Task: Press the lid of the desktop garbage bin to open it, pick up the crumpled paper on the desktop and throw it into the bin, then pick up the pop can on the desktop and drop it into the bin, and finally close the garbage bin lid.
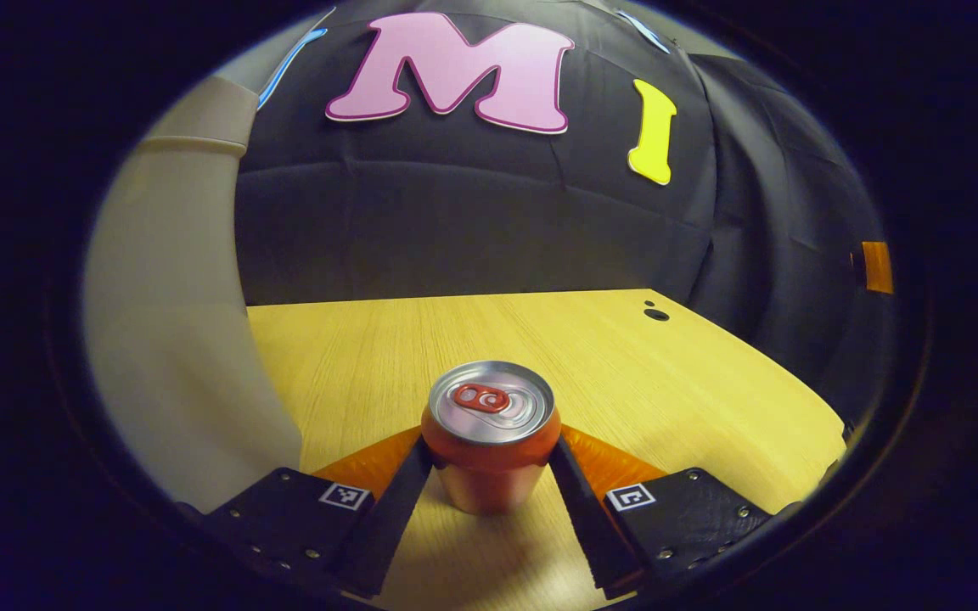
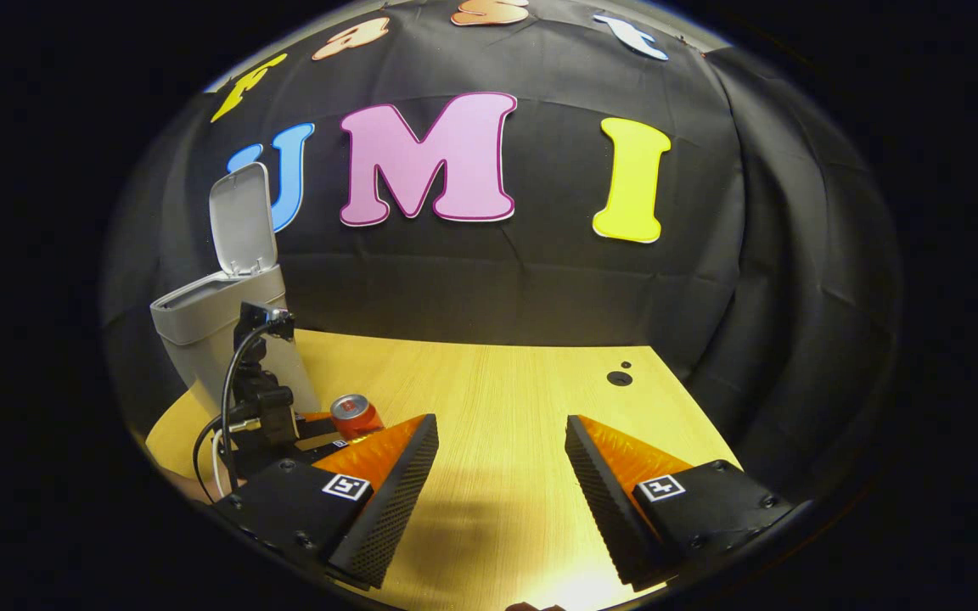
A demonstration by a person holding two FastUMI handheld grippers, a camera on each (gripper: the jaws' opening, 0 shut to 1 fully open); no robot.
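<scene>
A red pop can (image 1: 489,441) with a silver top stands upright on the wooden desktop (image 1: 625,365). My left gripper (image 1: 490,454) has one finger pressed against each side of it. The grey garbage bin (image 1: 175,373) rises close on the left. In the right gripper view the bin (image 2: 200,327) stands at the far left with its lid (image 2: 241,221) tipped up, open. The can (image 2: 356,416) sits just in front of it, held by the left gripper (image 2: 340,434). My right gripper (image 2: 502,441) hovers open over bare desktop, nothing between its fingers.
Two small dark holes (image 2: 620,377) mark the desktop near its far right corner. A cable (image 2: 226,399) loops off the left gripper's body. Black cloth walls close in behind and to the right of the desk.
</scene>
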